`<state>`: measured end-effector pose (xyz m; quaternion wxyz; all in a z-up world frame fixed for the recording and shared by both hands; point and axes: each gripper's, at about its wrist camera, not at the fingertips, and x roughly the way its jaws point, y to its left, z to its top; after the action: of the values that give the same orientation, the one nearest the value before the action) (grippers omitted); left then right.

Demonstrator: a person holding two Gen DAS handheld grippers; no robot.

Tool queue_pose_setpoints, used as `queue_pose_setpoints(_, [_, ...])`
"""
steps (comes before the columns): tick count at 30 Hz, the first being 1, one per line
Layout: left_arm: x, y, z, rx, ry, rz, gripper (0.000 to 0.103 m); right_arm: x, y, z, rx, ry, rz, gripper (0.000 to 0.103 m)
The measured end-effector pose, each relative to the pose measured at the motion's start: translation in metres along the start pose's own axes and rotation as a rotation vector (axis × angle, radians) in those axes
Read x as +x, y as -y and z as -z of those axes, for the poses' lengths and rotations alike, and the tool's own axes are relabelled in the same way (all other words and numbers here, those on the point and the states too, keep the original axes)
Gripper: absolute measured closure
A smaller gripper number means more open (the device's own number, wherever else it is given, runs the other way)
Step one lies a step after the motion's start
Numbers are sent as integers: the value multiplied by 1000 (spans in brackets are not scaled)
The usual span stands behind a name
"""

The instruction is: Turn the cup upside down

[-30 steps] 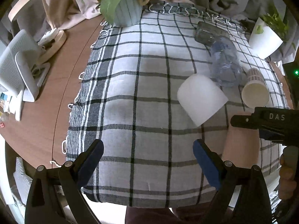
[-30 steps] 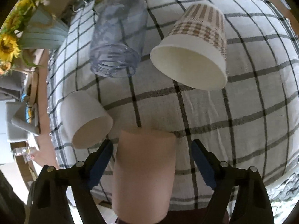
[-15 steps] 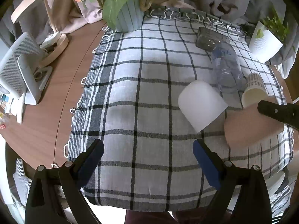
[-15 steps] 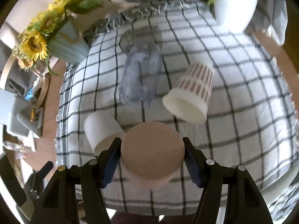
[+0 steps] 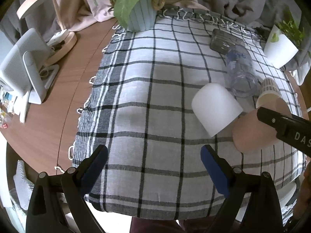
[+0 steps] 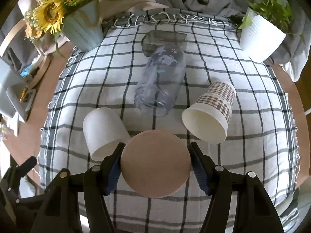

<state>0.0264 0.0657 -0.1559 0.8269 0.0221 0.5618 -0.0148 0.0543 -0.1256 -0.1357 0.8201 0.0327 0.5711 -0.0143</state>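
Observation:
My right gripper [image 6: 156, 165] is shut on a tan cup [image 6: 155, 163] and holds it above the checked cloth [image 6: 252, 151], its flat base facing the camera. The same tan cup [image 5: 252, 134] shows at the right of the left wrist view, under the right gripper's black body [image 5: 285, 128]. A white cup [image 6: 105, 132] lies on its side just left of it, also in the left wrist view [image 5: 215, 108]. My left gripper [image 5: 153, 163] is open and empty over the cloth's near edge.
A patterned paper cup [image 6: 211, 116] lies on its side at the right. A clear plastic jar [image 6: 161, 81] and a dark glass [image 6: 163, 40] lie further back. A sunflower vase [image 6: 81, 29], a white plant pot [image 6: 260, 36] and a lamp base [image 5: 60, 42] stand around the cloth.
My right gripper closed on the tan cup, which lay on its side, lifted it and turned it so its base faces the camera. The left gripper stayed open, shifting only slightly.

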Motion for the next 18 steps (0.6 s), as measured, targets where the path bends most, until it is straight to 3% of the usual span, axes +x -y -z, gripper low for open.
queue_pose_setpoints(3, [-3,1,-2,16,6,-4,6,1,2,-1,13,-17,-16,37])
queue_pose_setpoints(6, [-10,1,-4,13,21,-4,5,-3,4,1,34,-19,-47,24])
queue_pose_setpoints(10, [-30,7,-6,18,63,-22,5,-42,6,9,36,88,-47,16])
queue_pose_setpoints(18, [-88,35,-9,56,201,28,0,-120,31,31,81,263,-8,11])
